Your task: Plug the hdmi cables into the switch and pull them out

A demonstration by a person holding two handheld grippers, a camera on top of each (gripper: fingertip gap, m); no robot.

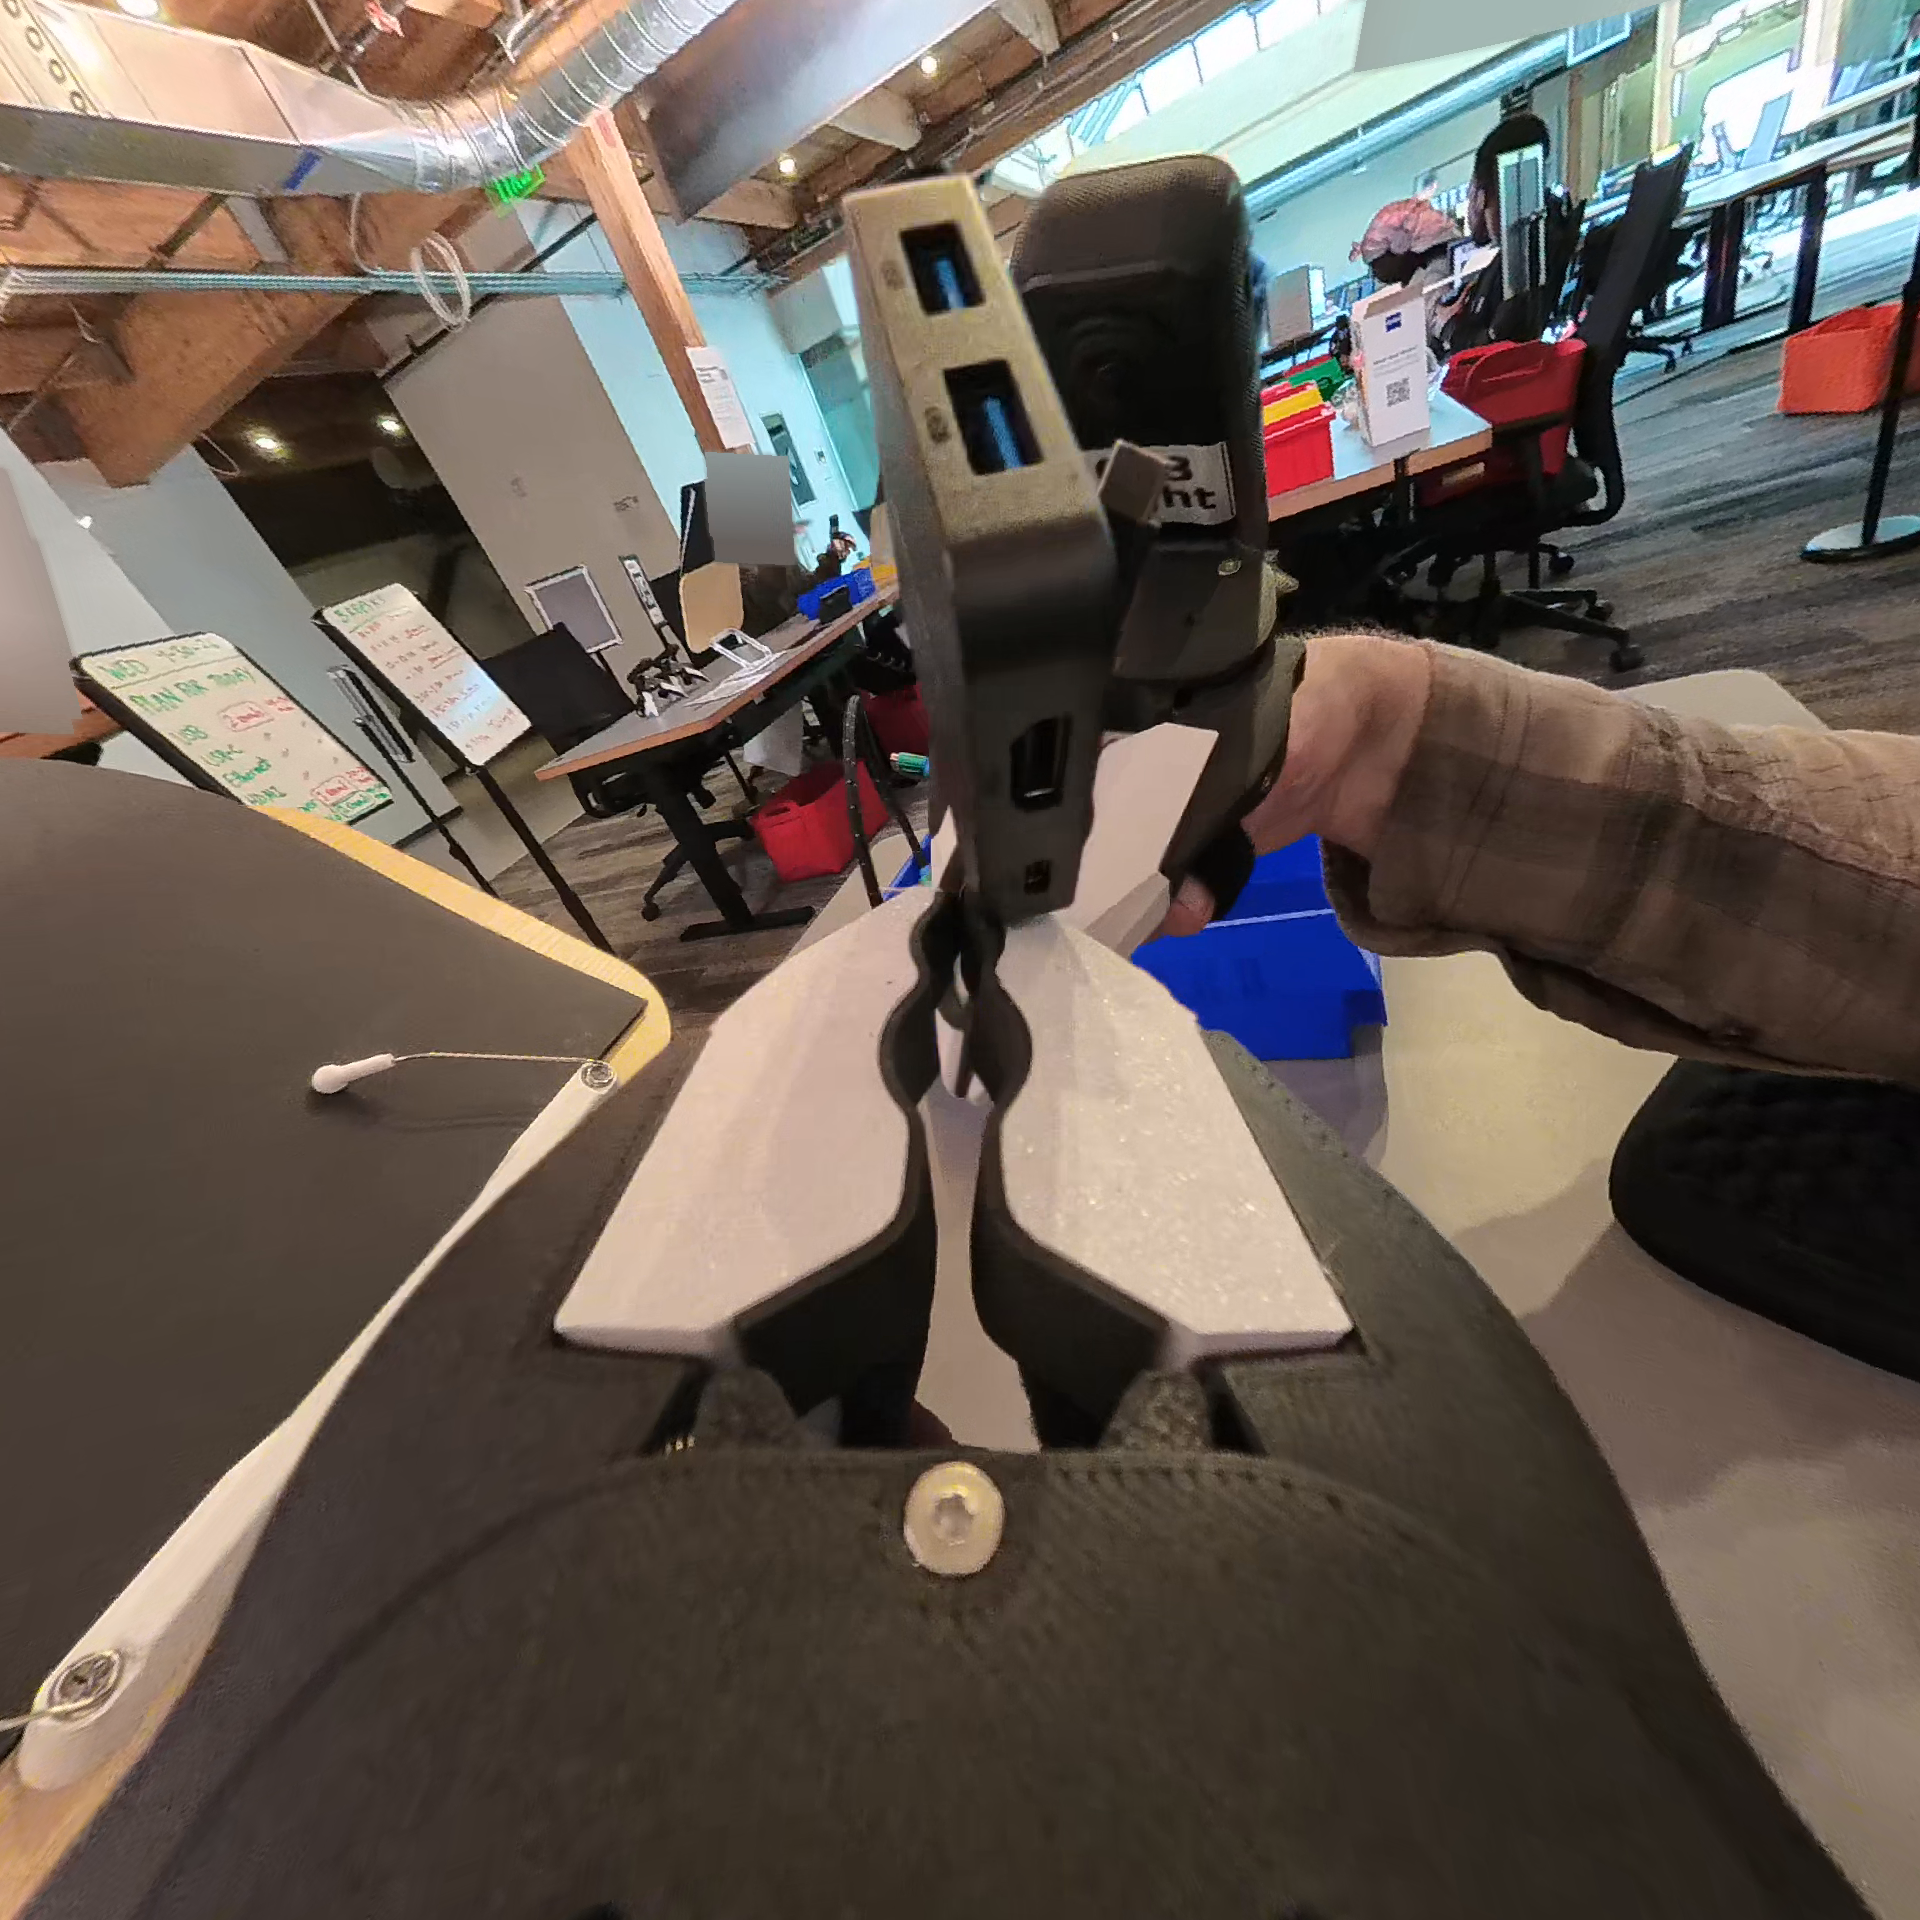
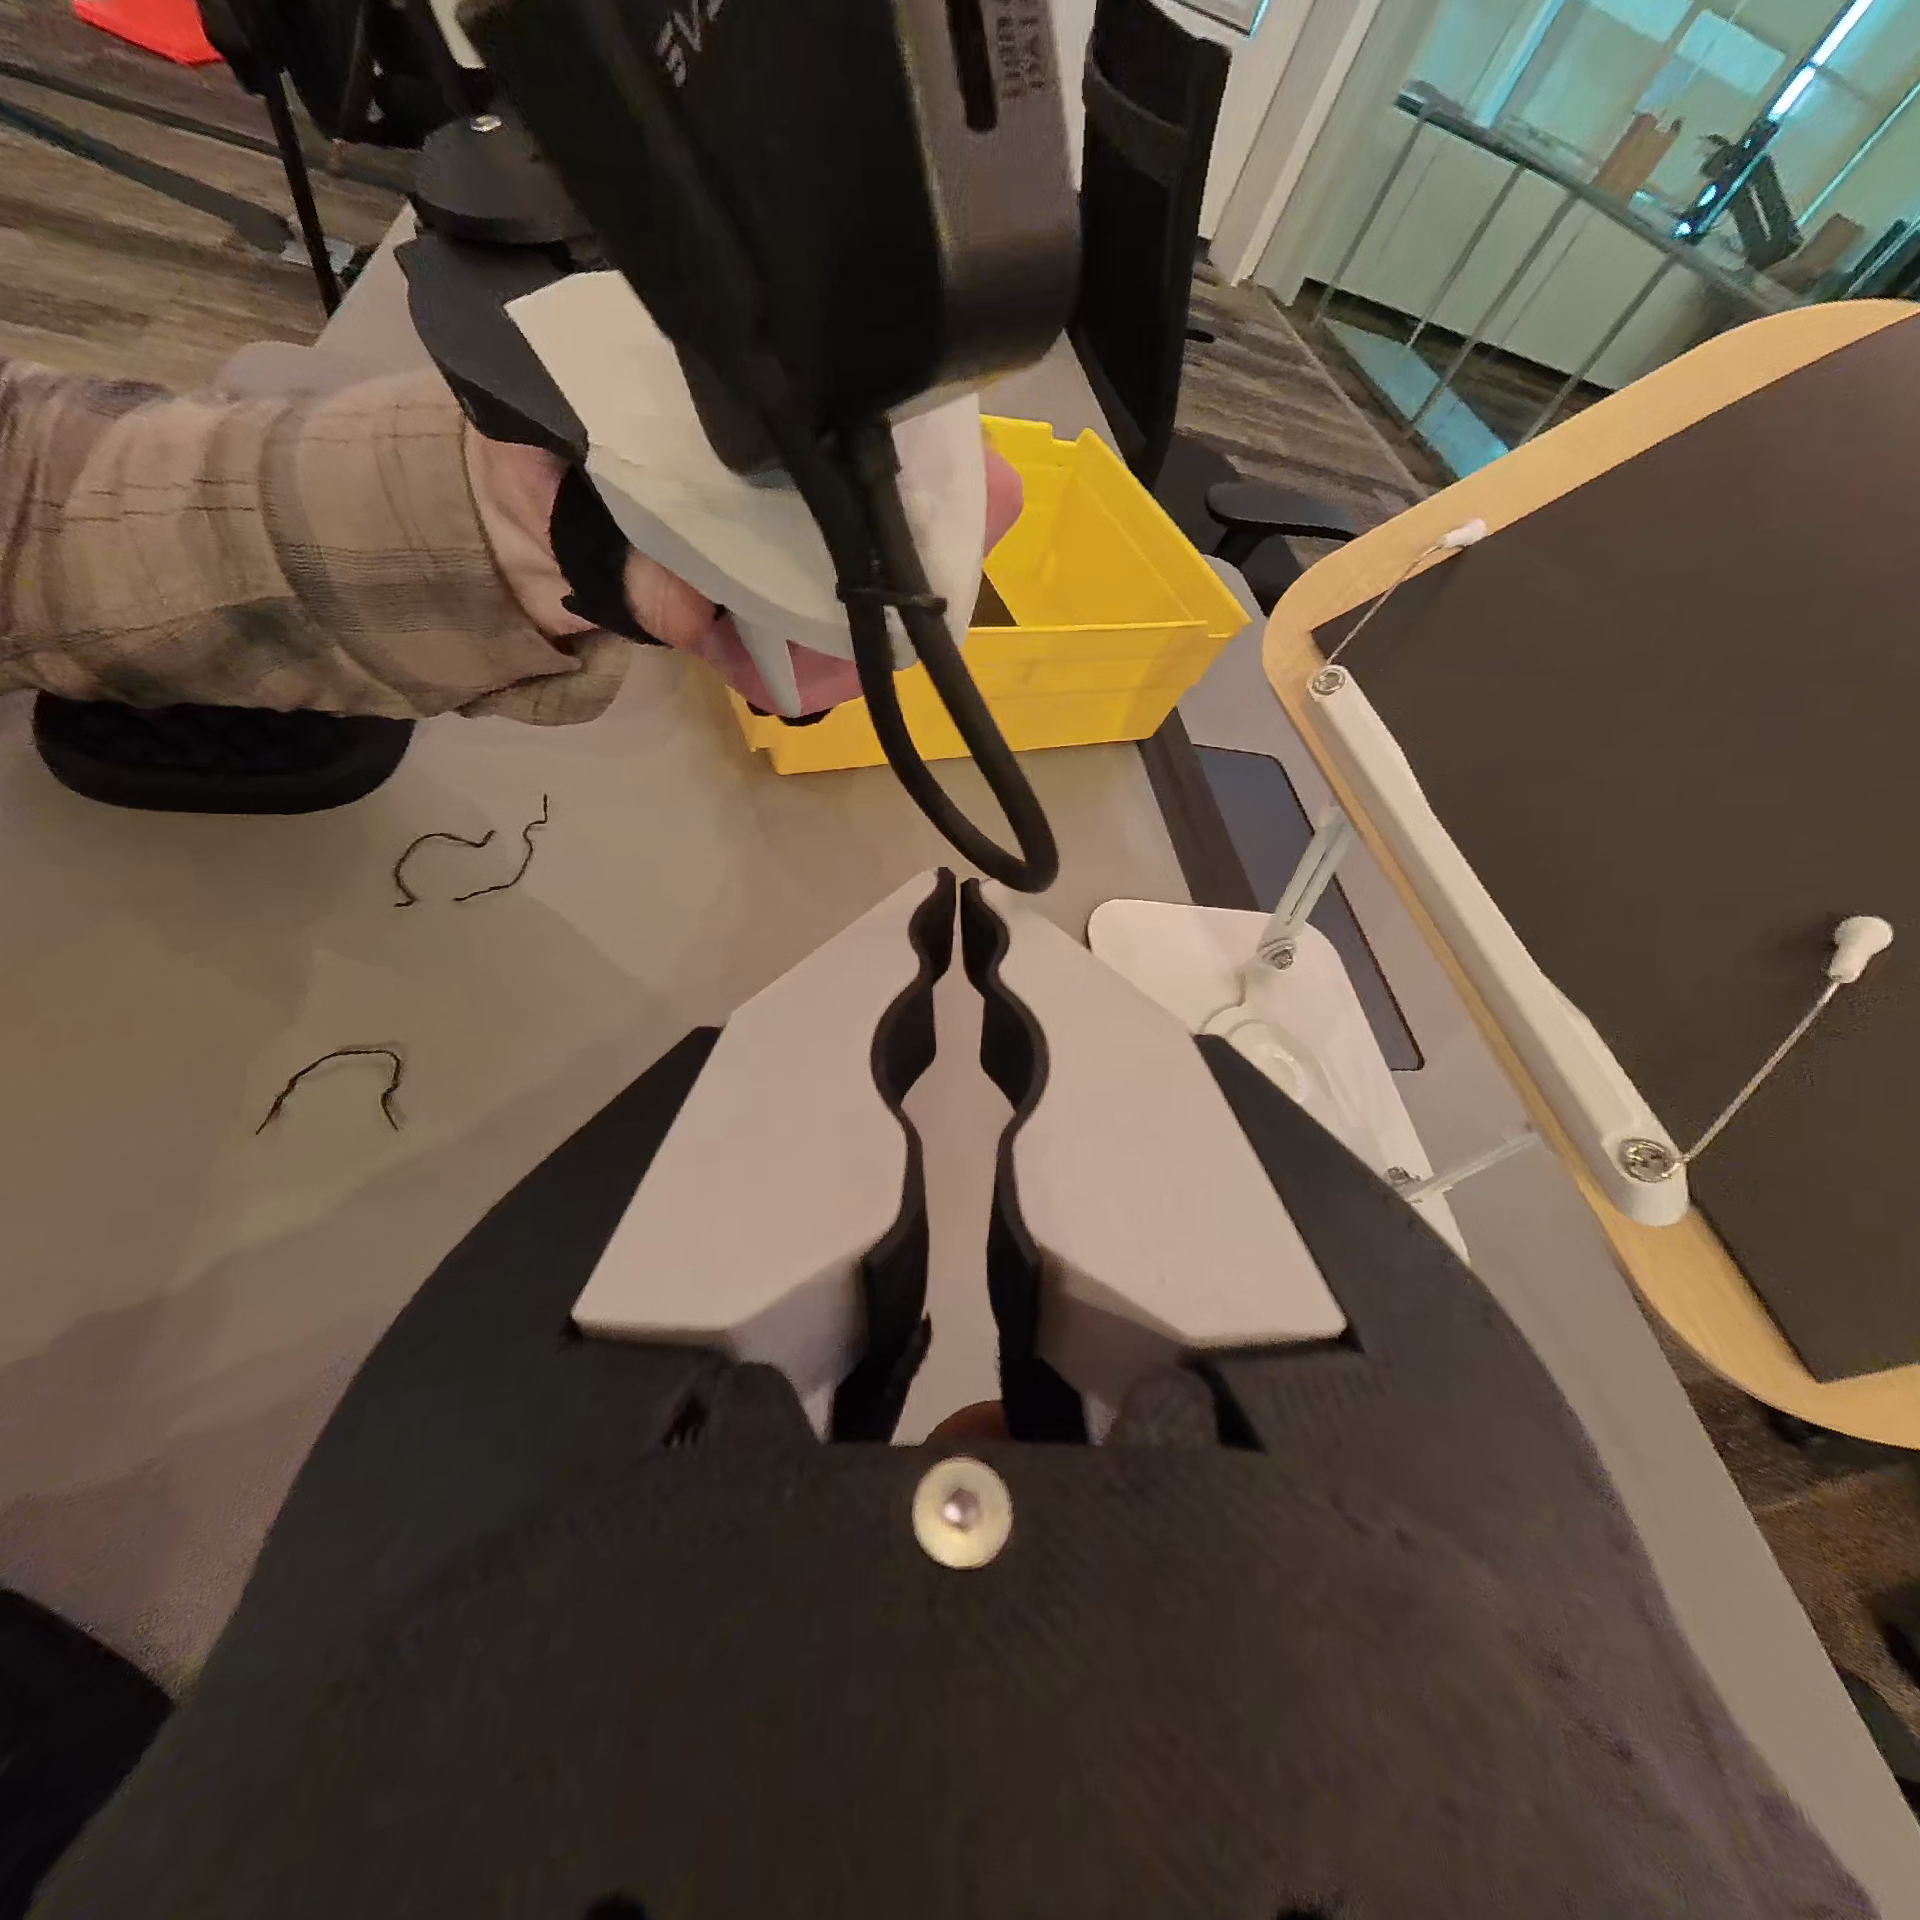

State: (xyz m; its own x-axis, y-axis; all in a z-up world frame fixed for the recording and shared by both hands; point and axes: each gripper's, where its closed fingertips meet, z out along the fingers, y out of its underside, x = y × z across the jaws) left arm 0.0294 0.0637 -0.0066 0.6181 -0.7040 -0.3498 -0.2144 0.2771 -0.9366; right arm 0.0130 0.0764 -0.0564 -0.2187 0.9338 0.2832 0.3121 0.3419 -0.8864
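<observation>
The left gripper (image 1: 961, 925) is pinched nearly shut on the bottom end of the switch (image 1: 987, 540), a dark grey little box standing almost upright in the middle of the left wrist view. Two blue ports face the camera on its upper edge, with a smaller dark port and a tiny one lower down. Exactly what the tips clamp is hard to make out, since the box's lower corner and some black cord bunch up right there. Behind the switch is the right gripper (image 1: 1143, 343) with its camera body, held by a hand (image 1: 1340, 748) in a plaid sleeve; its fingertips are hidden by the switch in this view. In the right wrist view the right gripper (image 2: 958, 894) has its jaws almost closed with just a sliver of gap and nothing between them. A loop of black cable (image 2: 966, 769) hangs down from the switch (image 2: 831, 208) at top centre, its bottom bend just beside the tips, and I can't tell if it actually touches. The switch's top is cut off by the frame, so no ports show from this side. Behind it sits a yellow bin (image 2: 1091, 623) on the grey table (image 2: 520, 987), and a few twist ties (image 2: 468, 852) lie on the left. No HDMI plug is clearly visible in either view.
</observation>
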